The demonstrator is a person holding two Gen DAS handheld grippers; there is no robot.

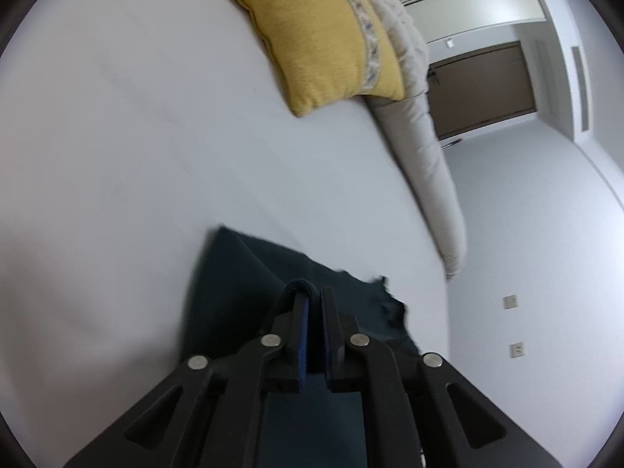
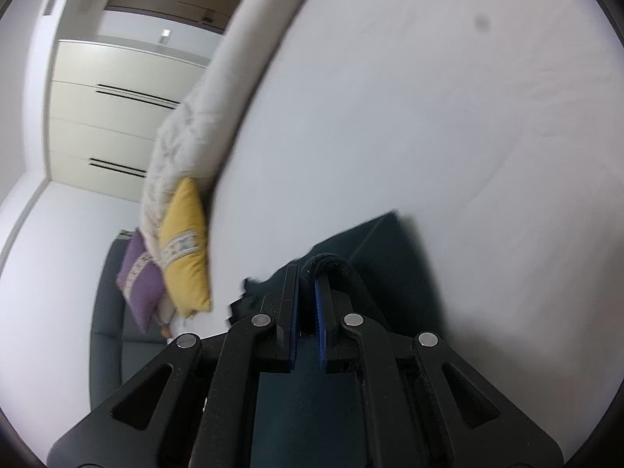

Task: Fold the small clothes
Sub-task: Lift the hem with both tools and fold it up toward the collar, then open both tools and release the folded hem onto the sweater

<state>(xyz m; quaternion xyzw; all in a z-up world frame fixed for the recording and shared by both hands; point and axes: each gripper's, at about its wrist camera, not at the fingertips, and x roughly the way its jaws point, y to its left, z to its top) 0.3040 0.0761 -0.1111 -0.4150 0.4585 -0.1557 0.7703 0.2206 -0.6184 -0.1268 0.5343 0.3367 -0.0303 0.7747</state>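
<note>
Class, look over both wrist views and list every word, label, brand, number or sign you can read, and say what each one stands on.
None: no readable text in either view.
Patterned band on the yellow cushion: decoration, no letters.
Two wall plates: plain, blurred, no markings legible.
Dark garment, left gripper, right gripper: no label or brand visible.

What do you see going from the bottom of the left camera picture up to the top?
Left gripper, pinching the dark blue cloth → bare white bed sheet → yellow pillow at the top.
</note>
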